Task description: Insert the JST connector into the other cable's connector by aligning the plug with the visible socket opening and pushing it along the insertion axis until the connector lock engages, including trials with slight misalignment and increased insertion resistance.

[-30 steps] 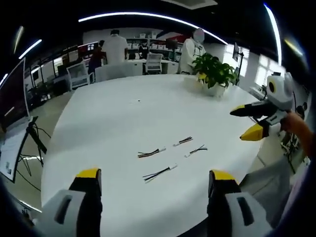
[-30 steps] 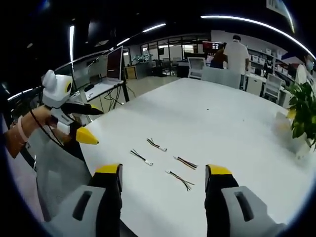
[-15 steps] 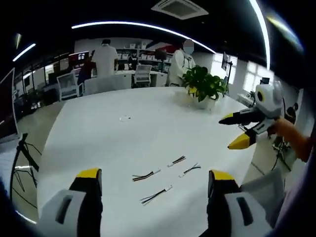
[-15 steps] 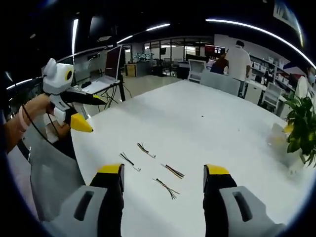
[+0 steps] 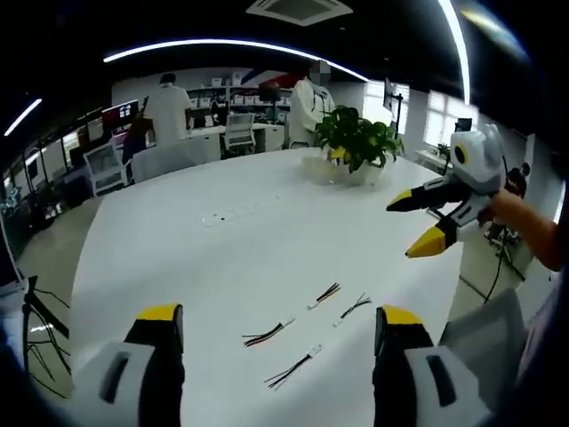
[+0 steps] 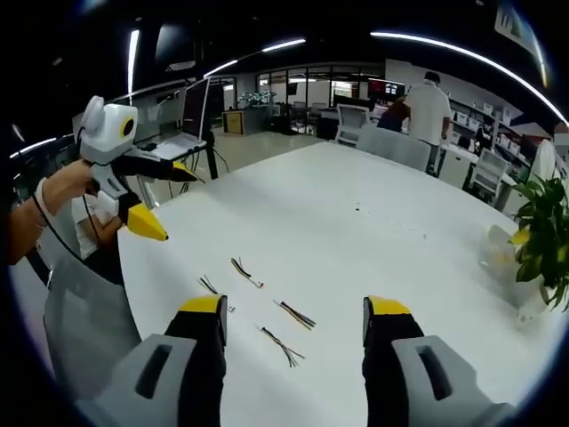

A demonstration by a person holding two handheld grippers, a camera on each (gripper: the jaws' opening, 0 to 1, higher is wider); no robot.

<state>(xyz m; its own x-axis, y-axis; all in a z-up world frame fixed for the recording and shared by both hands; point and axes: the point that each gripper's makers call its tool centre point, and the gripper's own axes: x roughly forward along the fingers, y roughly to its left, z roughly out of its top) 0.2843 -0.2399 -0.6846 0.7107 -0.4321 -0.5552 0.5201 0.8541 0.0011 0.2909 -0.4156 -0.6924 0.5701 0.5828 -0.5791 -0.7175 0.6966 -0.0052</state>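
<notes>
Ahead of both pairs of jaws, on the white counter [image 5: 222,249], lie four short cables [image 5: 307,334], well apart from either tool and none mated. The left gripper [image 5: 277,325] and right gripper [image 6: 292,311] both hang above the near edge, jaws spread wide, holding nothing. Each cable lies slantwise between the jaws; neither gripper looks clearly nearer
</notes>
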